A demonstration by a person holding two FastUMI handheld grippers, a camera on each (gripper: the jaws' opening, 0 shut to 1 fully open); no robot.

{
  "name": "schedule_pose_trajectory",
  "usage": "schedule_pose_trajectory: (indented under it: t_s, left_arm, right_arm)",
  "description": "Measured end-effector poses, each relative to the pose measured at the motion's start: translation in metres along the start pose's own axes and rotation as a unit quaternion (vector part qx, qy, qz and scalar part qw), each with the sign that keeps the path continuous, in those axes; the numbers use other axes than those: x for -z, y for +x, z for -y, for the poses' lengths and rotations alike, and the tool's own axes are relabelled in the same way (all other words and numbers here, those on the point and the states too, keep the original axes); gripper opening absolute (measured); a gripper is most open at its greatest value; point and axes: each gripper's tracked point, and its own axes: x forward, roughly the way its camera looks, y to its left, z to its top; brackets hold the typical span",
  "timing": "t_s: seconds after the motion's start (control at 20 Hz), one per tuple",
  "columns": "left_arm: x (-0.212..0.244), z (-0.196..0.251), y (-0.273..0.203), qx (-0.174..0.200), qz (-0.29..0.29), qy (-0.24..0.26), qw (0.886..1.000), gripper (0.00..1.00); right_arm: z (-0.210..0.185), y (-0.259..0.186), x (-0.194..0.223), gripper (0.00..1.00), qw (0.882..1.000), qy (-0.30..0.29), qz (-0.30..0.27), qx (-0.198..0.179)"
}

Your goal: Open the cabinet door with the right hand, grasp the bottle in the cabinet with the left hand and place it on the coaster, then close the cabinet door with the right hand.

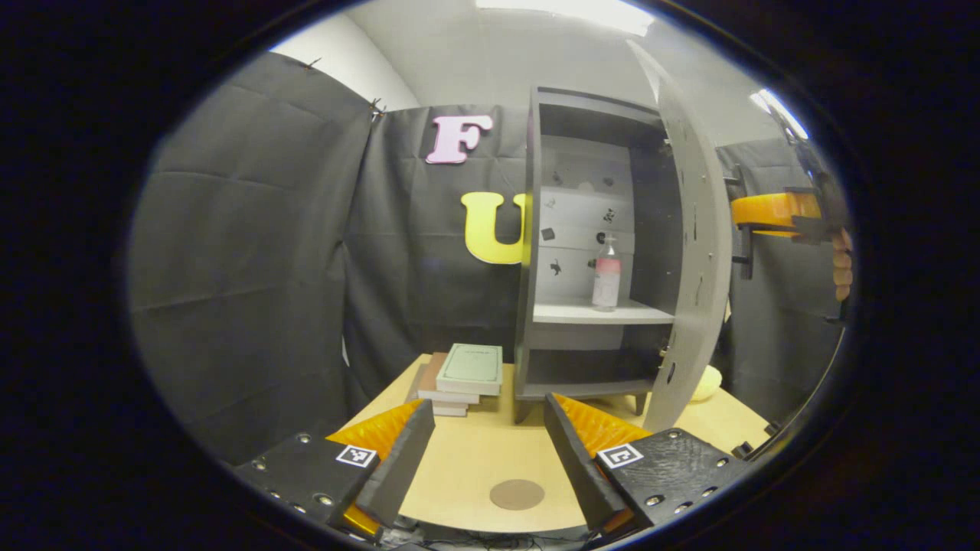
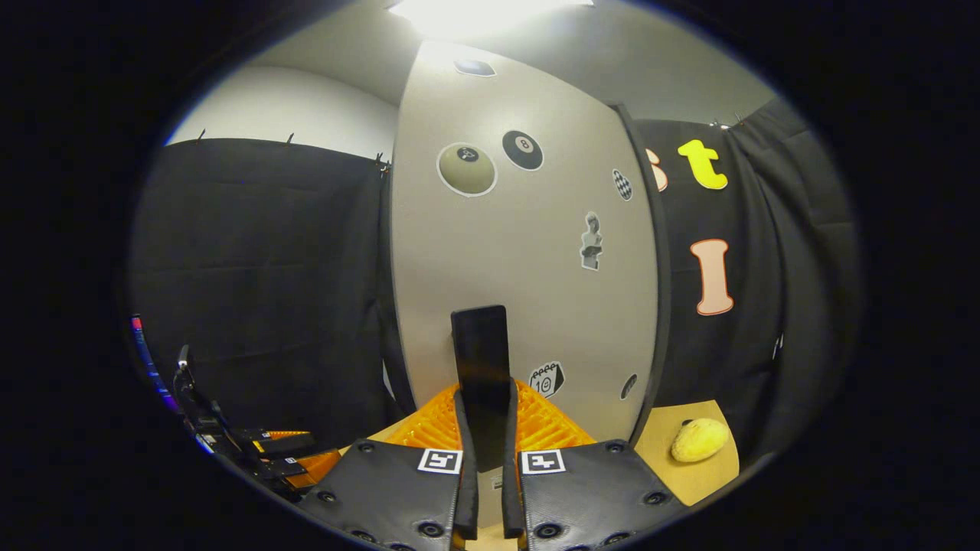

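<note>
At the open cabinet door (image 2: 528, 252), the right gripper (image 2: 485, 459) clamps its black handle (image 2: 481, 367), clearing the spread-fingered left gripper's (image 1: 490, 451) path to the bottle (image 1: 606, 274).

Right tongs (image 2: 485, 428) clamped on black door handle (image 2: 481, 352), cabinet door (image 2: 521, 268) open

I count one cabinet (image 1: 582, 252) on my table (image 1: 475, 459), with one door (image 1: 693, 252) and one black handle (image 2: 481, 367) on it. One bottle (image 1: 606, 274) stands on a shelf. One round coaster (image 1: 517, 493) lies on the table, and one stack of books (image 1: 459, 379); I make it about four, hard to tell. One yellow lemon-like thing (image 2: 698, 440). Two grippers: left (image 1: 490, 451) and right (image 2: 490, 459). On the door's face I count seven stickers.
</note>
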Motion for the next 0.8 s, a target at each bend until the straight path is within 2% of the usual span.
schedule_pose_trajectory:
  t_s: [0.1,0.4,0.45,0.75,0.8]
  left_arm:
    - [0.0,0.011,0.008,0.018,-0.004,-0.009,1.0,0.87]
    - [-0.003,0.037,0.028,0.05,-0.008,0.003,0.999,0.92]
    - [-0.003,0.042,0.03,0.055,-0.009,0.003,0.998,0.89]
    - [0.008,0.061,0.038,0.076,-0.023,0.0,0.997,0.89]
    - [0.01,0.065,0.039,0.08,-0.026,-0.001,0.996,0.89]
  right_arm:
    - [0.007,-0.009,-0.001,0.14,1.0,0.003,0.005,0.014]
    - [0.026,-0.022,-0.002,0.13,0.999,0.002,0.007,0.048]
    - [0.032,-0.028,-0.002,0.12,0.998,0.008,0.009,0.056]
    - [0.06,-0.037,-0.005,0.13,0.994,0.009,0.011,0.111]
    - [0.068,-0.039,-0.006,0.07,0.992,0.009,0.015,0.121]
